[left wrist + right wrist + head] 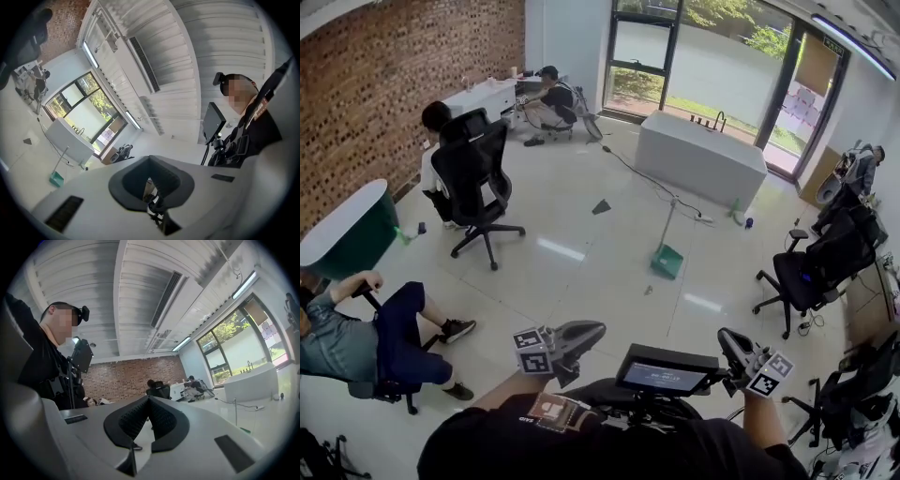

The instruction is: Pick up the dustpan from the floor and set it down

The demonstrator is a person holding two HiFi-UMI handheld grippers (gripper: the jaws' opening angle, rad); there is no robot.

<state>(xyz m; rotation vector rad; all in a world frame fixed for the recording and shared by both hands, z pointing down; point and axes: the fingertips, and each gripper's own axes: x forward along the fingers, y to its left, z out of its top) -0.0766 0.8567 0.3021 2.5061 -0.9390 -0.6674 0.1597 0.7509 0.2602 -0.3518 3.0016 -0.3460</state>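
The green dustpan (667, 261) stands on the pale tiled floor in mid-room, its long thin handle (669, 223) upright. It also shows small at the lower left of the left gripper view, dustpan (56, 178), and low at the right of the right gripper view, dustpan (244, 430). In the head view my left gripper (596, 329) and right gripper (727, 339) are held close to my chest, well short of the dustpan. The left gripper (149, 161) has its jaws together with nothing in them. On the right gripper (149, 399) the jaws also meet at the tips, empty.
A white bathtub (700, 155) stands behind the dustpan, with a cable (642, 173) running across the floor. A black office chair (476, 183) is at the left, more chairs (816, 267) at the right. Seated people (366, 337) are at the left and back. A screen (664, 375) sits between my grippers.
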